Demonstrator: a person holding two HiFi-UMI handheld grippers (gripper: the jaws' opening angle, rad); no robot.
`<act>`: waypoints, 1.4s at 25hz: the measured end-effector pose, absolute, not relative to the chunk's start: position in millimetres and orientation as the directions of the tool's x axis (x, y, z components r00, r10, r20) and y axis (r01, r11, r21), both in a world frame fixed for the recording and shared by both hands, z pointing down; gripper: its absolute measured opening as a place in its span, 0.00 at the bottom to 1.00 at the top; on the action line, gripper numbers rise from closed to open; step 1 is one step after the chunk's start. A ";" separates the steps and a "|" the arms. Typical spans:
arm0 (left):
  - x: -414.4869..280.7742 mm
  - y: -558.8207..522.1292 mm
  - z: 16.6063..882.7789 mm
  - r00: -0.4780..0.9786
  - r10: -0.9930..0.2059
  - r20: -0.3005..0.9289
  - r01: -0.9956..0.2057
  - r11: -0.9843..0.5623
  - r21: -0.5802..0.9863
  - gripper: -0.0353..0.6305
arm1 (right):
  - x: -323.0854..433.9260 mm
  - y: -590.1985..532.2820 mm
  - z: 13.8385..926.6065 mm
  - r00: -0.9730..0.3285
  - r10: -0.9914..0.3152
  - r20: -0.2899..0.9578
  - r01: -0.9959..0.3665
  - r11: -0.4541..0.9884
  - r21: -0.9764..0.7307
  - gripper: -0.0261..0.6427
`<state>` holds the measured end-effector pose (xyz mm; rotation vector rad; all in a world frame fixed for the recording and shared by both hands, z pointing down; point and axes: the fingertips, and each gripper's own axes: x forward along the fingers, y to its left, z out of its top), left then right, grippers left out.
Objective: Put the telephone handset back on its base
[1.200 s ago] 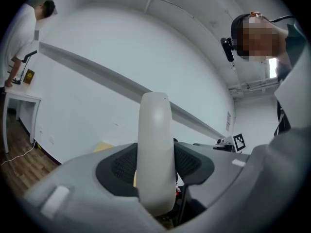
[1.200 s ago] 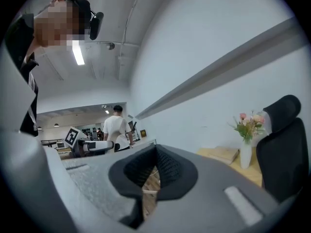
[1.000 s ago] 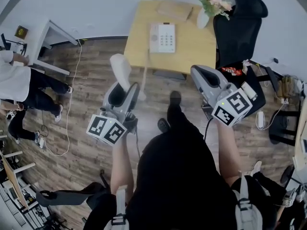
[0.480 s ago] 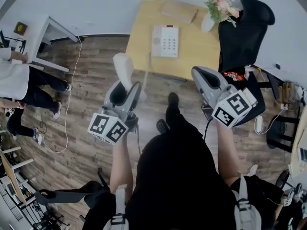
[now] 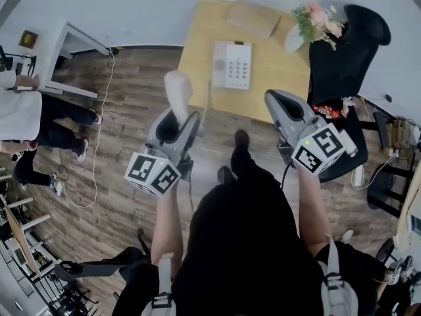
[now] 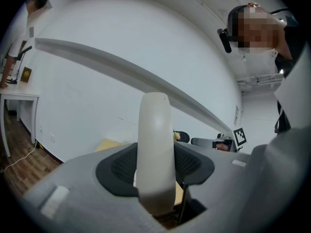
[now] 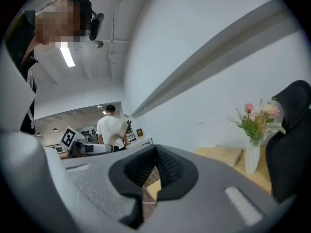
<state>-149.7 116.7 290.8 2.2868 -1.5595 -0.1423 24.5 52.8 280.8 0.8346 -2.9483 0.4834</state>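
The white telephone base [image 5: 231, 64] with its keypad lies on the light wooden table [image 5: 276, 84] ahead of me. The white handset [image 5: 177, 94] stands upright in my left gripper [image 5: 175, 118], which is shut on its lower part, over the wooden floor short of the table's front-left corner. In the left gripper view the handset [image 6: 155, 149] rises between the dark pads [image 6: 121, 166]. My right gripper [image 5: 281, 104] hangs level with the table's front edge, to the right of the base, shut with nothing in it; in the right gripper view its pads [image 7: 167, 171] meet.
A brown flat box [image 5: 253, 17] and a vase of flowers [image 5: 309, 25] sit at the table's back. A black office chair [image 5: 348, 51] stands to its right. The phone cord [image 5: 205, 107] hangs off the table's front. At far left are a white desk [image 5: 66, 48] and a person [image 5: 26, 117].
The table and phone base have drawn slightly closer and shifted right in the head view. Both grippers keep their pose; the left still holds the handset.
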 end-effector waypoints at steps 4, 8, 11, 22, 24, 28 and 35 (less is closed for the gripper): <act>-148.8 91.0 292.0 0.381 -0.914 0.138 -0.882 -0.315 0.350 0.39 | 24.6 26.9 282.4 -0.856 -0.503 0.123 -0.515 0.806 -0.291 0.04; -142.6 67.8 297.9 0.374 -0.913 0.165 -0.888 -0.302 0.347 0.39 | 30.2 4.8 283.6 -0.858 -0.499 0.119 -0.511 0.806 -0.300 0.04; -136.4 51.1 306.6 0.366 -0.911 0.193 -0.895 -0.286 0.343 0.39 | 34.5 -9.7 287.1 -0.861 -0.495 0.116 -0.505 0.806 -0.308 0.04; -118.0 1.3 336.2 0.333 -0.905 0.267 -0.903 -0.224 0.367 0.39 | 53.7 -53.9 311.6 -0.872 -0.473 0.126 -0.486 0.806 -0.338 0.04; -117.3 -3.1 340.6 0.327 -0.903 0.279 -0.905 -0.214 0.369 0.39 | 55.2 -58.7 315.0 -0.873 -0.471 0.128 -0.484 0.805 -0.342 0.04; -117.0 -9.8 348.5 0.309 -0.899 0.309 -0.910 -0.186 0.370 0.39 | 56.9 -63.3 319.0 -0.878 -0.463 0.125 -0.474 0.802 -0.362 0.04; -115.7 -16.8 355.8 0.292 -0.895 0.337 -0.914 -0.157 0.374 0.39 | 58.8 -65.4 325.2 -0.885 -0.447 0.130 -0.460 0.801 -0.383 0.04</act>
